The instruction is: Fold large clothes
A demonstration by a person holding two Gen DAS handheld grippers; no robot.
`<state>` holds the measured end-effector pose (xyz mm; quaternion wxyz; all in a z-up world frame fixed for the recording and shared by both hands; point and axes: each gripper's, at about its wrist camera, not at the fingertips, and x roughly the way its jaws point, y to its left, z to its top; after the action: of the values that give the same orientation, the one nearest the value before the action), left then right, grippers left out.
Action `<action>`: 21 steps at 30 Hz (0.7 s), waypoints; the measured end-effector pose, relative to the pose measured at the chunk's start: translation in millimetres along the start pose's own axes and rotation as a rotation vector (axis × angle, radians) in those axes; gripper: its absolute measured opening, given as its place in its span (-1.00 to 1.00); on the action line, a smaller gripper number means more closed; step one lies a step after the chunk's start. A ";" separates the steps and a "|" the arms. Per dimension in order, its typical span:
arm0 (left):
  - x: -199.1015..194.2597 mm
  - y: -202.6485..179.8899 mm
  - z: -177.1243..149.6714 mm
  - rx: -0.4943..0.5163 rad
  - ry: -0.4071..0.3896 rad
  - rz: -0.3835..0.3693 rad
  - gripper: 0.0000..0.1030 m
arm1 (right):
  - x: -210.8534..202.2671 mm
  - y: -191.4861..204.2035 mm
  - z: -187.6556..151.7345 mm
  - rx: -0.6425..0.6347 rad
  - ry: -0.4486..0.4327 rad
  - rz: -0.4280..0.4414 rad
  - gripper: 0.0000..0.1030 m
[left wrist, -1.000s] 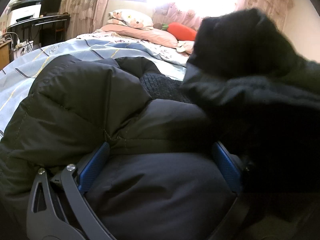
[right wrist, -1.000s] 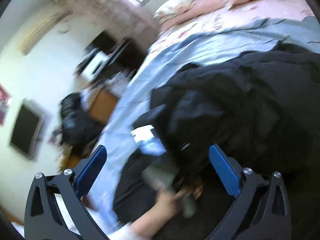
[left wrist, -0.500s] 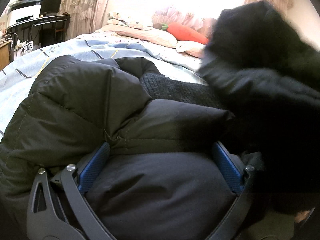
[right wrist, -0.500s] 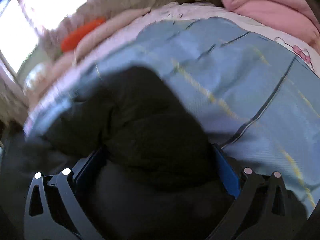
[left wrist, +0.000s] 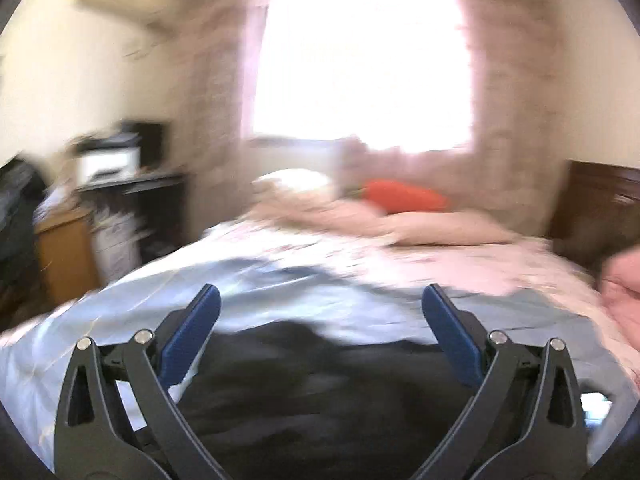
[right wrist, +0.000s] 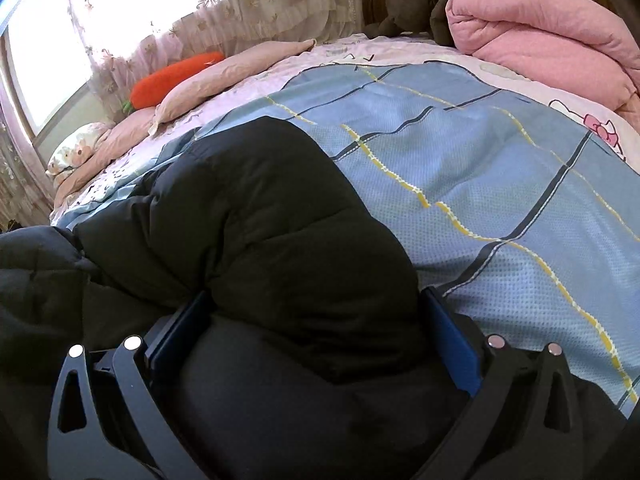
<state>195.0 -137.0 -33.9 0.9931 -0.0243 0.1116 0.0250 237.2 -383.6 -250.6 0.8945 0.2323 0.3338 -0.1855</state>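
Jacket [right wrist: 260, 248] is lying bunched on the bed [right wrist: 500, 168], w/ right tool [right wrist: 312, 332] straddling a puffy fold, spread wide, left tool [left wrist: 320, 312] hovering released, so folding is looking barely begun.

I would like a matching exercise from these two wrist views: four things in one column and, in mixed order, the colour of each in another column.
Things:
1. puffer jacket
2. carrot-shaped plush
3. folded quilt
4. checked bed sheet

Colours:
A. pink
B. light blue with dark and yellow lines
C. black
D. orange

Pairs: 1-C, 2-D, 3-A, 4-B
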 end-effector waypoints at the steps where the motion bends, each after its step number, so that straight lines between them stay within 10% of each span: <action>1: 1.9 -15.7 2.5 0.002 0.013 -0.070 0.96 | 0.6 0.2 -0.1 0.003 0.000 0.002 0.97; 3: 25.4 -58.7 -6.1 0.004 0.104 -0.202 0.96 | 1.0 -1.1 -0.6 0.010 0.002 0.009 0.97; 8: 101.8 -91.3 -76.8 -0.079 0.358 -0.237 0.96 | 2.9 -1.5 -1.7 0.014 0.010 0.011 0.97; 12: 139.9 -110.2 -143.8 0.234 0.293 -0.117 0.96 | 3.9 -5.1 -2.4 0.033 0.001 0.029 0.97; 21: 162.1 -92.0 -137.1 0.237 0.348 -0.143 0.96 | 5.4 -4.1 -4.5 0.023 0.002 0.043 0.97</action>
<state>327.7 -229.0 -199.6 0.9540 0.0810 0.2814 -0.0634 236.6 -385.5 -258.5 0.8952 0.2500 0.3274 -0.1700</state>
